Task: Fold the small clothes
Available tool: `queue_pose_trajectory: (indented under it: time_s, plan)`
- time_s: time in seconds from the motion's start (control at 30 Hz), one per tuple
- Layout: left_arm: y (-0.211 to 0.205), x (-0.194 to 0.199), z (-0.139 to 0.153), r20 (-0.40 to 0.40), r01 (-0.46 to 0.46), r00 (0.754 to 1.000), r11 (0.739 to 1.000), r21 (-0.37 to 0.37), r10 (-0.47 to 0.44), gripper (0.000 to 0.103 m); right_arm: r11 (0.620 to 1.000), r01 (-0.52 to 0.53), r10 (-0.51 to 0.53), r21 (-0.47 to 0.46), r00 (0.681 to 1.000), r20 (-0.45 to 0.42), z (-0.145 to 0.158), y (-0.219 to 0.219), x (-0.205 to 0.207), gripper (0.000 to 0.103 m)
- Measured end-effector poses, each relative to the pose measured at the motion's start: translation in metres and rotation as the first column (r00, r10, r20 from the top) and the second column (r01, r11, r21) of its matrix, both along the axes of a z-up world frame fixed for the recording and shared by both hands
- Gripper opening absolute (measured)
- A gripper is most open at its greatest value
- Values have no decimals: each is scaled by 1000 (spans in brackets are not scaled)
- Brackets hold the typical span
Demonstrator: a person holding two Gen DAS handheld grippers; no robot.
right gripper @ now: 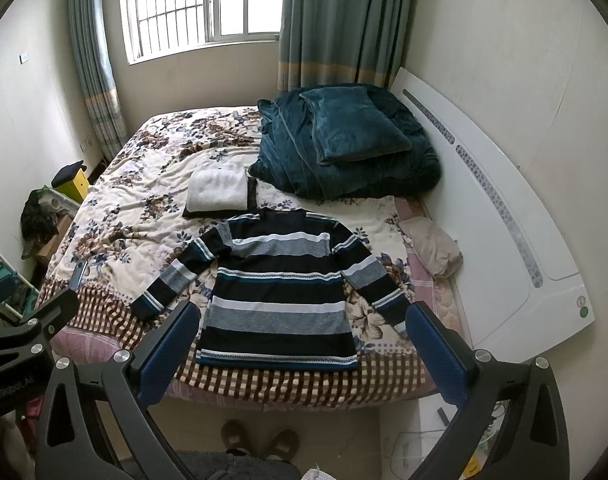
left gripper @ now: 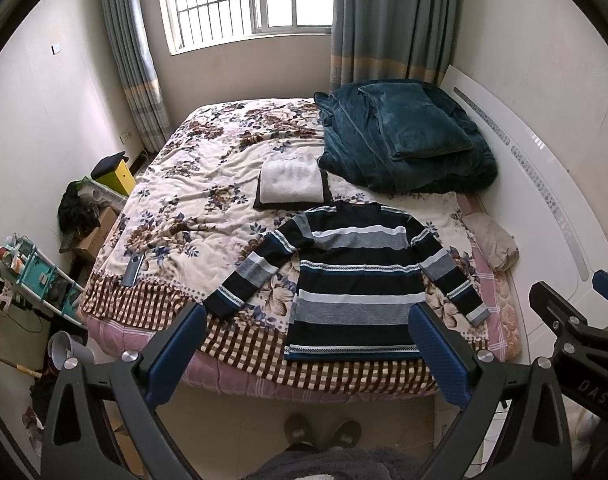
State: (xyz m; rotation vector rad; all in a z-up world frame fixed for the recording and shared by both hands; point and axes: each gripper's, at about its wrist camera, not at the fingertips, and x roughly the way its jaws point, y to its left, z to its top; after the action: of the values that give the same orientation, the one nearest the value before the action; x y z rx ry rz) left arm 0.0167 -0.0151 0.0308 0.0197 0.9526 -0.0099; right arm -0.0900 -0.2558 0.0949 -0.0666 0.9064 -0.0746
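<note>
A striped sweater (left gripper: 352, 276) (right gripper: 280, 284) in black, grey, white and teal lies flat on the bed, both sleeves spread out, hem toward the near edge. Behind it sits a folded white garment on a folded black one (left gripper: 290, 182) (right gripper: 218, 190). My left gripper (left gripper: 308, 352) hangs open above the near edge of the bed, nothing between its blue pads. My right gripper (right gripper: 300, 348) is likewise open and empty, held back from the sweater's hem. The right gripper also shows at the right edge of the left wrist view (left gripper: 576, 320).
A floral blanket (left gripper: 208, 184) covers the bed, with a teal quilt and pillow (left gripper: 408, 132) piled at the far right and a white headboard (left gripper: 544, 184) along the right. A remote (left gripper: 133, 271) lies near the left edge. A cluttered rack (left gripper: 36, 276) stands left. Slippered feet (left gripper: 322, 434) stand below.
</note>
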Motion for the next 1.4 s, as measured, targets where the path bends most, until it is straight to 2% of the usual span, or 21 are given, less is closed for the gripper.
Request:
queue_pose_trajectory:
  time_s: [0.3,0.5,0.7,1.0,1.13,1.27,1.33,1.4]
  plan:
    - [-7,13,21,11,0,1000,1000,0,0,103,1000,-1,1,2,1000,2,2,-1,0,103]
    - [-5,9,18,12,0,1000,1000,-1,0,103,1000,-2,2,0,1000,1,2,-1,0,103]
    - [-9,20,27,25,-3,1000,1000,-5,4,103,1000,-1,1,1,1000,7,3,-2,-1,103]
    - [-1,14,14,18,0,1000,1000,-12,0,103,1000,1,-1,1,1000,4,-1,2,-1,103]
    - [3,17,2,24,-4,1000,1000,-13,4,103,1000,6,-6,5,1000,0,-5,2,0,103]
    - [5,44,-30,53,-18,998,1000,12,18,103,998,65,-65,18,998,-19,-13,-7,23,103]
    - [2,67,-57,43,-8,999,1000,30,7,103,992,124,-124,17,992,-35,-37,-14,45,103]
    - [-2,87,-82,20,-9,1000,999,47,8,103,977,211,-210,8,976,-53,-73,-28,65,103]
